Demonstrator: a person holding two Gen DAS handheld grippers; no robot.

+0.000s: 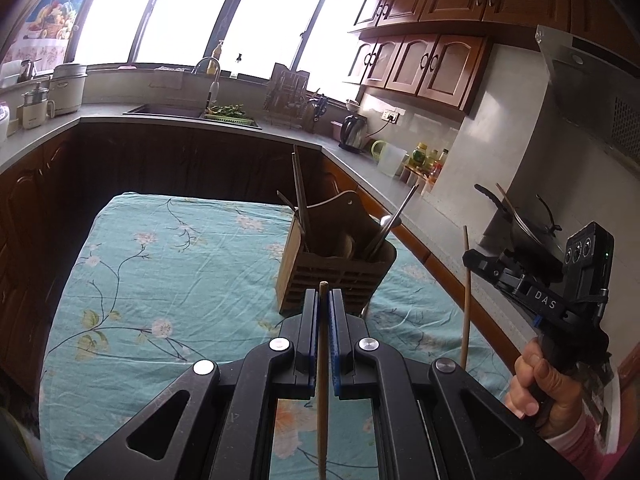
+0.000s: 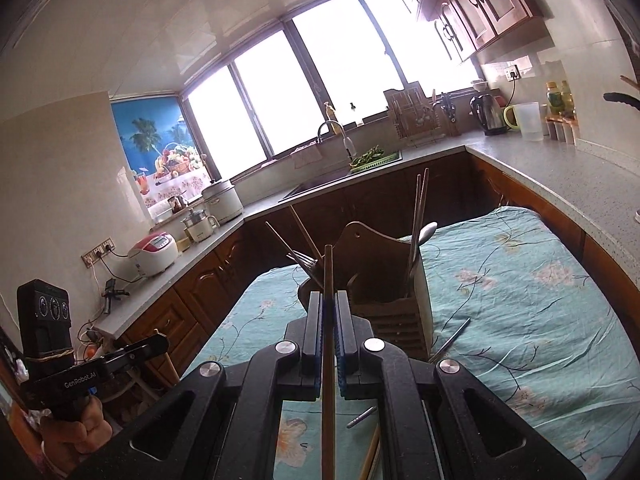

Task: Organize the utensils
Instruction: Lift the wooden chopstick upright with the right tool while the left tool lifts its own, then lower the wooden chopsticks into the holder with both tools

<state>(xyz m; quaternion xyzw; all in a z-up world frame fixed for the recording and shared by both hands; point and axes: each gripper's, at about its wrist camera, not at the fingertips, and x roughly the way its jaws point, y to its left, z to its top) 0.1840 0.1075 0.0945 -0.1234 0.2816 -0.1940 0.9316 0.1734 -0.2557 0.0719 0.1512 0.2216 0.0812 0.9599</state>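
Between the left gripper (image 1: 324, 300) pads, a chopstick (image 1: 322, 360).

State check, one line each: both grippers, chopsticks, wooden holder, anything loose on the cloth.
Left gripper: shut on a wooden chopstick.
Right gripper: shut on a second wooden chopstick.
Slatted wooden utensil holder: upright on the floral teal tablecloth, partly filled.
Metal chopstick: lying loose on the cloth beside the holder.

Both tongs are clamped tight, the left tongs (image 1: 324, 300) and right tongs (image 2: 329, 304) each hand-held, tilted slightly downward.
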